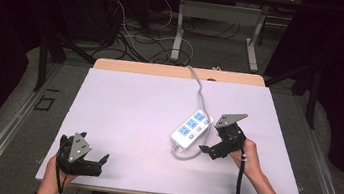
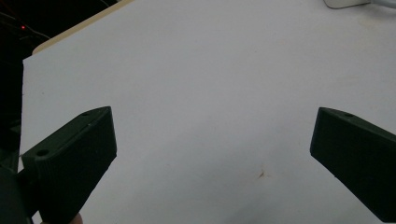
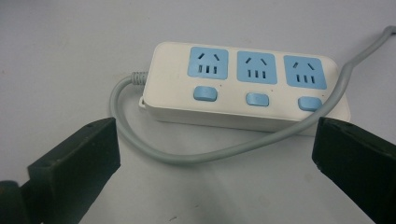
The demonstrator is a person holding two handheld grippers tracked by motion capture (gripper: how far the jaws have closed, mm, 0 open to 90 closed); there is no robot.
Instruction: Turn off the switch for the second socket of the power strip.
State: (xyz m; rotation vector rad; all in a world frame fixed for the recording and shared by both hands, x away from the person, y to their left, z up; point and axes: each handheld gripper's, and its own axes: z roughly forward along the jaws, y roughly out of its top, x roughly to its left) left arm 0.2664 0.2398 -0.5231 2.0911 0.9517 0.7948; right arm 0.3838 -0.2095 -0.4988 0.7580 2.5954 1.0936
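Matte black plastic makes up the left hand-held gripper (image 1: 93,160), which rests at the near left corner of the table (image 1: 129,101), jaws spread wide with nothing between them. In the left gripper view its two blunt, wedge-shaped pads frame only the pale, slightly scuffed tabletop, and the power strip (image 2: 343,3) shows as a sliver of white at the far top right edge. That hand sits well apart from the work.

Toward the middle right of the table lies the power strip (image 1: 192,128), a glossy white rounded block with three light-blue sockets and three light-blue rocker buttons in a row. Seen from above, its long axis runs diagonally, from the near left to the far right. A smooth grey cable (image 1: 200,88) runs toward the table's far edge; a stretch of it (image 3: 224,151) also loops round the near end of the strip and passes in front of it.

Right hand-held gripper (image 1: 211,150) is just beside the strip's near right side, clearly the closer of the two. Its jaws stand open, empty, facing the strip's long side in the right gripper view, with the cable loop lying between them and the strip. Any closing grasp would likely meet the cable before the casing.
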